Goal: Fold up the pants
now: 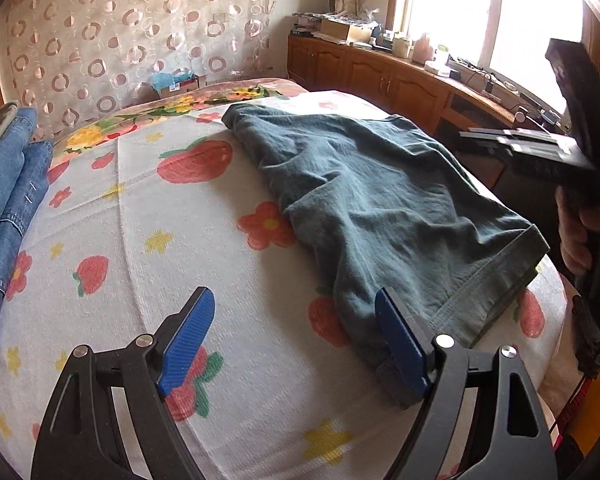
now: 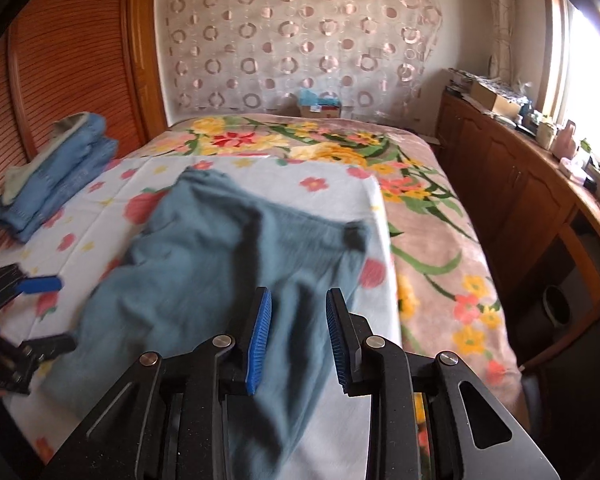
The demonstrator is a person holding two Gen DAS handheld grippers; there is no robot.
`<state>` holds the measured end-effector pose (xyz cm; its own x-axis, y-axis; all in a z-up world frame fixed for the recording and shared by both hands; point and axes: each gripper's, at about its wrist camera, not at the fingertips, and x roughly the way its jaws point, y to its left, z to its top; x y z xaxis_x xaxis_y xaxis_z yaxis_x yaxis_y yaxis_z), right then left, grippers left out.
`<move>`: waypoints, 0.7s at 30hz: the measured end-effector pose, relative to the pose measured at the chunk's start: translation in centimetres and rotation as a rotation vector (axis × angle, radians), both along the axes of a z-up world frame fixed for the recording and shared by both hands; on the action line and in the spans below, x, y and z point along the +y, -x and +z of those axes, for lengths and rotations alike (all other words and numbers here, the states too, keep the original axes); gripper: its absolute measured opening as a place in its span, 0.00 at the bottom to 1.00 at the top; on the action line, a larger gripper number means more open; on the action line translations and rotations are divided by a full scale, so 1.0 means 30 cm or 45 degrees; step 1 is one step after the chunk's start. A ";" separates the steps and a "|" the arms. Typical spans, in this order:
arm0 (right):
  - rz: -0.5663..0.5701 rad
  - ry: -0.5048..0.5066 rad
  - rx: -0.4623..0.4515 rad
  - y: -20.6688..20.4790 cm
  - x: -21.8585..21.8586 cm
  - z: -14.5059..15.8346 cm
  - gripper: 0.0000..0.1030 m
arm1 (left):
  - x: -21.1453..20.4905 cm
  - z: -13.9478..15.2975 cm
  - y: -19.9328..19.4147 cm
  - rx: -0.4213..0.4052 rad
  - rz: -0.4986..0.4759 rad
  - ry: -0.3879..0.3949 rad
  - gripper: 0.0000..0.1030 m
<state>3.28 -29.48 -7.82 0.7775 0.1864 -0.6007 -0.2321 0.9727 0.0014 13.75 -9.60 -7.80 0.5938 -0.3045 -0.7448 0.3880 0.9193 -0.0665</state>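
Already folded at least once, the teal pants (image 1: 380, 200) lie on the bed (image 1: 100, 208) just ahead of both grippers (more folds likely remain). Left hand-held gripper (image 1: 296, 340) spread wide, empty; right hand-held gripper (image 2: 298, 344) slightly parted above the cloth, pinching nothing.

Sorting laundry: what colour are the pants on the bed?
Dull teal green pants, clearest in the left wrist view.

Matt teal knit pants (image 1: 372, 184) lie on a nubbly terry towel (image 1: 140, 240) beside glossy wooden cabinets (image 2: 512, 184).
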 end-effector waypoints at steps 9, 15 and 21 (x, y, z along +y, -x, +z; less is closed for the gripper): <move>-0.027 -0.049 0.056 0.217 -0.094 -0.034 0.29 | -0.020 -0.001 0.051 0.005 -0.041 -0.008 0.81; -0.024 -0.088 0.075 0.327 -0.116 -0.022 0.29 | -0.008 0.015 0.068 0.003 -0.038 0.010 0.81; 0.029 -0.110 0.085 0.364 -0.126 -0.015 0.20 | -0.019 0.034 0.095 -0.008 -0.079 0.041 0.81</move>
